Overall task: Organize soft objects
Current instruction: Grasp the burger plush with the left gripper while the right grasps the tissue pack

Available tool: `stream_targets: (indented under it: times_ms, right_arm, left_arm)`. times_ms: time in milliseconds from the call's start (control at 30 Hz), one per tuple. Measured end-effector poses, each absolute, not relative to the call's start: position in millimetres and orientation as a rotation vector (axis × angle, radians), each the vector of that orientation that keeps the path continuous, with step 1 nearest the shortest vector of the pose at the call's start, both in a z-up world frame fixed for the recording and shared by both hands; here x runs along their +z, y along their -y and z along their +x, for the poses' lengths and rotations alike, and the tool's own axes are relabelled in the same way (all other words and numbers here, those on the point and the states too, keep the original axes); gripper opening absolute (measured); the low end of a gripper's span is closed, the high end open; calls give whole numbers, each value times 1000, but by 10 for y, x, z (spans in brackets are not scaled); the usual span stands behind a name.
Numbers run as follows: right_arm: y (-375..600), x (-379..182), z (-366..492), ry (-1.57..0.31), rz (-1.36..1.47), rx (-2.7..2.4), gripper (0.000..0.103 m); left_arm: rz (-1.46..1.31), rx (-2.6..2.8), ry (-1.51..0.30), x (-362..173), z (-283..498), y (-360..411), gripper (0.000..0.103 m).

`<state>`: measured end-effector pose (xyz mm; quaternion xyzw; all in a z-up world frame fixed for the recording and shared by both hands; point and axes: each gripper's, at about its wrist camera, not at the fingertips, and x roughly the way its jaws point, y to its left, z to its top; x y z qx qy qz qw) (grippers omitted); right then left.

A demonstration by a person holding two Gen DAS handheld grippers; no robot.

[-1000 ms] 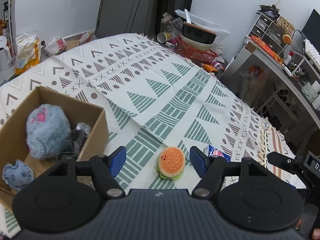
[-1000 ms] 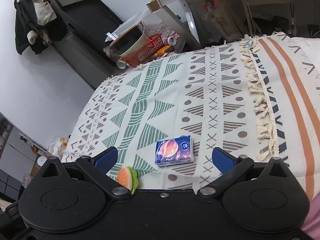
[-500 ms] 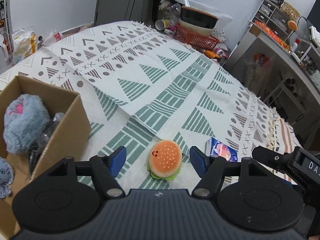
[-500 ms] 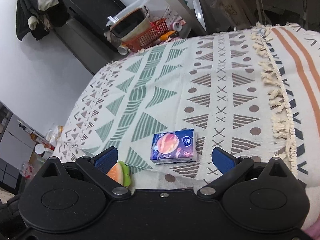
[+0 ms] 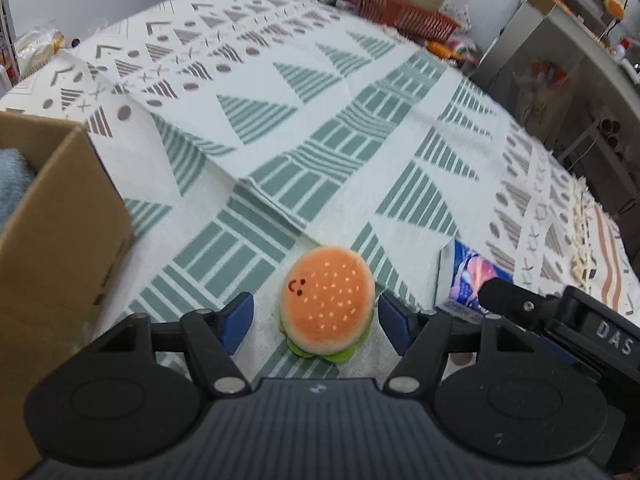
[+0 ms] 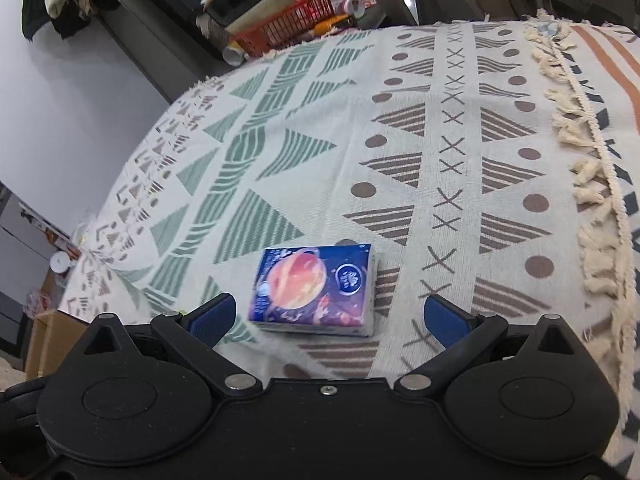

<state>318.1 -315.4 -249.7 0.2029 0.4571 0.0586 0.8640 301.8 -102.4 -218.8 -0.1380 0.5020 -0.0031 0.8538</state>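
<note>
Sitting approx. mid-task: left tongs (image 5: pixel 316 320) apart, straddling burger plush (image 5: pixel 328 304) w/o clamping it, right tongs (image 6: pixel 328 316) apart near tissue pack (image 6: pixel 316 290), both items lying on patterned cloth (image 5: pixel 320 120), grey plush (image 5: pixel 12 180) already in cardboard box (image 5: pixel 60 232) at left.

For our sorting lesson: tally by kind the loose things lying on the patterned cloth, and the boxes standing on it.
Plush burger toy: 1
Tissue pack: 1
Cardboard box: 1
Total: 3
</note>
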Motion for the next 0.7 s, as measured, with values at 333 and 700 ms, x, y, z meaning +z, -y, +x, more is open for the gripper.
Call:
stream_targets:
  times_ms: [333,700]
  right_arm:
    - [2986,-2563,3271,-931,300,177,102]
    - [2856,-2581,3218,-919,70,96,72]
  left_arm:
    - [-253,11,-1064,-2260,3101,1058,45]
    - [-265,14,-1067,-2212,3047,1029,44]
